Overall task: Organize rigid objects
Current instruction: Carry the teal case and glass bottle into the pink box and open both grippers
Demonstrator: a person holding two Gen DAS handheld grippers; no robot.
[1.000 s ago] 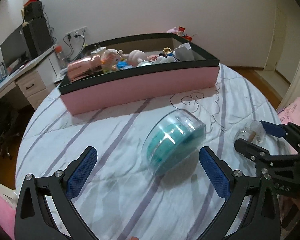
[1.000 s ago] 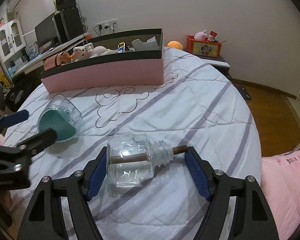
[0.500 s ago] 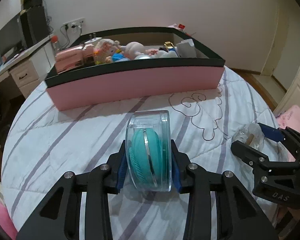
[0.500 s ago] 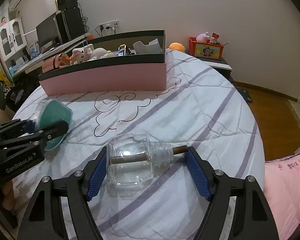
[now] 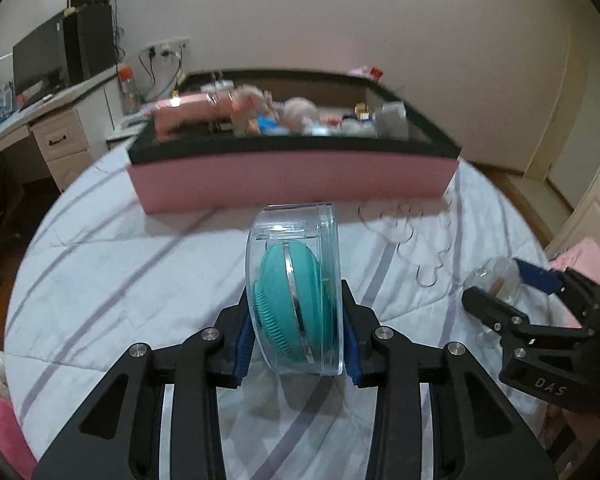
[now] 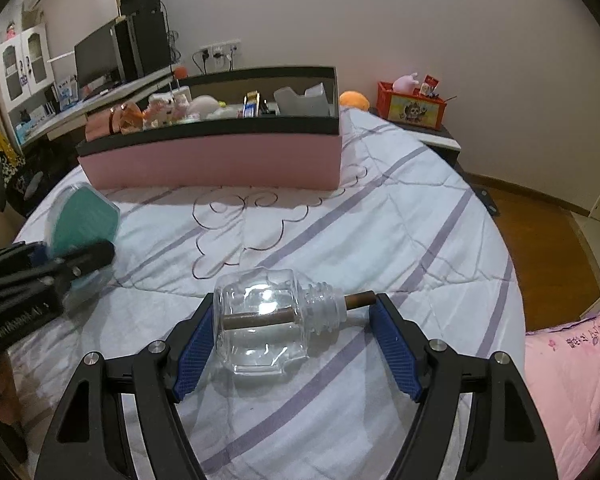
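We pinch the slick, rigid clear case (image 5: 296, 292) flat-sided in our left tool (image 5: 298, 344); our right tool (image 6: 294, 330) brackets the fragile glass bottle (image 6: 268, 320) end to end, its grip unclear.

Bedspread (image 6: 380, 240): white with lilac stripes and a dark looping outline stitched just in front of the box.
Box (image 5: 292, 180): pink sides, black rim.
Case (image 5: 296, 292): clear plastic; the brush inside is teal with a silver band.
Bottle (image 6: 272, 320): clear glass, brown stick through its neck.
Left gripper (image 5: 298, 344): black, blue pads.
Right gripper (image 6: 296, 344): black, blue meshed pads.
Crate (image 6: 410, 106), right of the box: red-orange with a yellow picture panel.
Pillow (image 6: 572, 380), right of the bottle: pink with dark print.
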